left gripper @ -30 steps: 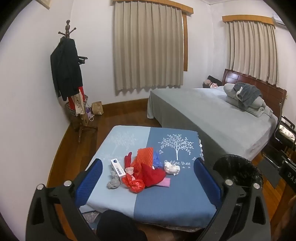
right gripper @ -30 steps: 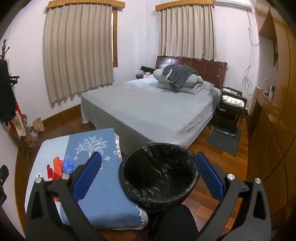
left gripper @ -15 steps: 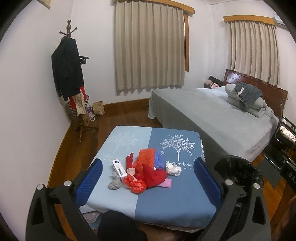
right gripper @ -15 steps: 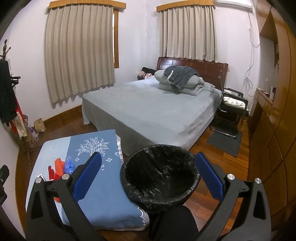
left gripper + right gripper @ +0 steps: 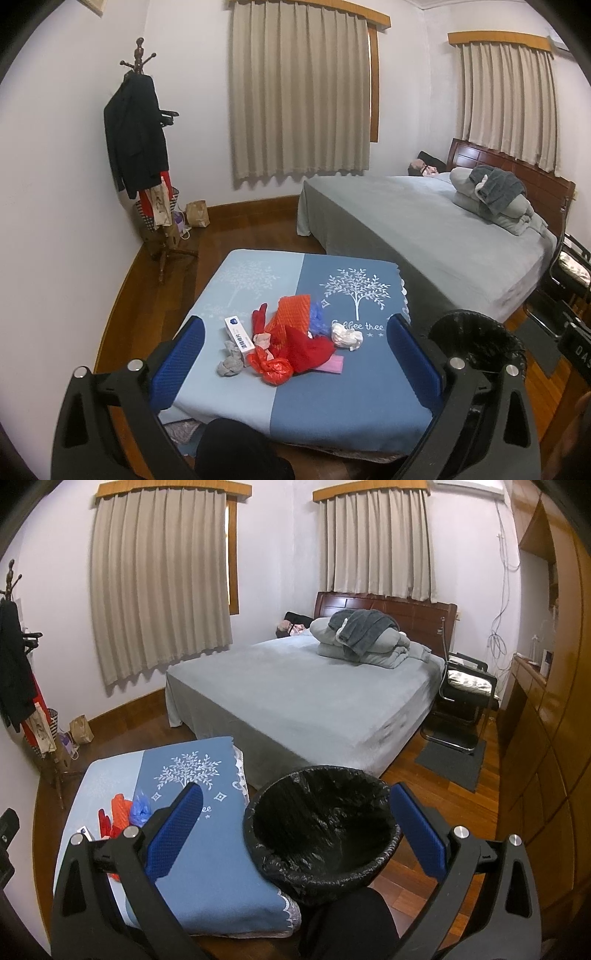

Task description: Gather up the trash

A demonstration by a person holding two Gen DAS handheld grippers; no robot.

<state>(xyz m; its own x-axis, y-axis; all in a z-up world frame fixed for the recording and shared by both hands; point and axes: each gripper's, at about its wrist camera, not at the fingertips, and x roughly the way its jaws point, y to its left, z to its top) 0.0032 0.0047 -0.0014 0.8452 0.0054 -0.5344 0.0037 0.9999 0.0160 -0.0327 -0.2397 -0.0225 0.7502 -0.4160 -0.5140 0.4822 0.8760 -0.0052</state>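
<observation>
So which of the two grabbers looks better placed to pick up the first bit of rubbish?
Probably the left gripper: it is open with the trash pile framed between its fingers. The right gripper, also open, faces the lined trash bin, with the pile off to its left.

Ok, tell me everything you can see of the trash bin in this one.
The trash bin is round and open-topped, lined with a glossy, crinkled black plastic bag folded over its rim. The bin's own body is hidden under the liner. It looks empty as far as the dark inside shows. It stands upright on the wooden floor, close against the right corner of the blue-covered table, near the foot of the bed. Neither hand-held gripper touches it.
</observation>
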